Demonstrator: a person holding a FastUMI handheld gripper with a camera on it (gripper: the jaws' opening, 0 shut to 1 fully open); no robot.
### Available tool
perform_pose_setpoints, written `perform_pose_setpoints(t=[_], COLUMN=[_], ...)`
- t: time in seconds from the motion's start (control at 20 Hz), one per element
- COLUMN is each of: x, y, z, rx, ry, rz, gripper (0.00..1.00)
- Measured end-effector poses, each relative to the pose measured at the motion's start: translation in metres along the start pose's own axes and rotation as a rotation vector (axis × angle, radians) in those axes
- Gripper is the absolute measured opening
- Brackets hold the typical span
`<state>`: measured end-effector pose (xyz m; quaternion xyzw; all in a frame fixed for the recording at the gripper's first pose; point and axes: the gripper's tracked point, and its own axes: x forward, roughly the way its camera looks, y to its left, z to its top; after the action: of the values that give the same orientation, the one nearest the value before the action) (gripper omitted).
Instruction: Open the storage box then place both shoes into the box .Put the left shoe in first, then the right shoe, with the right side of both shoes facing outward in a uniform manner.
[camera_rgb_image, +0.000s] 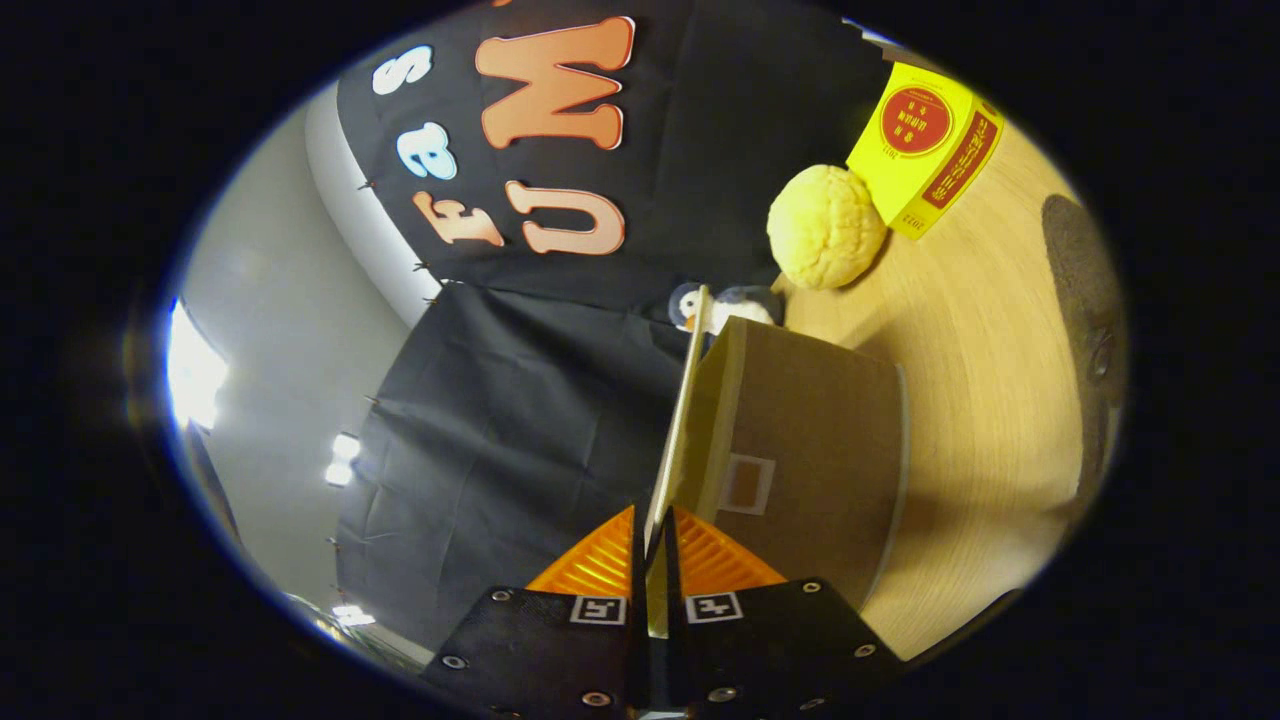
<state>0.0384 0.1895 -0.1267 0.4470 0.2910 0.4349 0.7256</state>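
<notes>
Hand-held gripper (655, 545): fingers nearly closed, pinching the thin edge of the lid (678, 420) between them, so it's holding the lid by its rim.

Lid: stands on edge, running straight ahead from the fingertips, swung well away from the box body. Looks like it's held that way to keep the opening free.

Storage box (810, 440): brown cardboard-looking box just ahead and to the right of the fingers, resting on the table (990, 330). There's a small pale label patch on the side facing the camera.

Step in hand: opening the box, probably close to done, since the lid is already lifted off the body. No shoes placed yet by the look of it, so most of the task remains.

Beyond the box: a little penguin toy (690, 305) peeks out right behind the lid's far end; further off to the right sit a bumpy yellow bun-like thing (825, 228) and a yellow carton (925, 145), touching each other.

Watch out: a thin edge in a pinch grip could slip or twist.
</notes>
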Motion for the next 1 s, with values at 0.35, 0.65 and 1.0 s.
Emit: perform_pose_setpoints(t=[0.35,0.65,1.0], x=[0.000,0.024,0.089], y=[0.050,0.104,0.163], z=[0.007,0.006,-0.013], rx=[-0.062,-0.126,-0.181], ry=[-0.057,-0.086,-0.059], rz=[-0.029,-0.040,-0.033], gripper=[0.03,0.03,0.03])
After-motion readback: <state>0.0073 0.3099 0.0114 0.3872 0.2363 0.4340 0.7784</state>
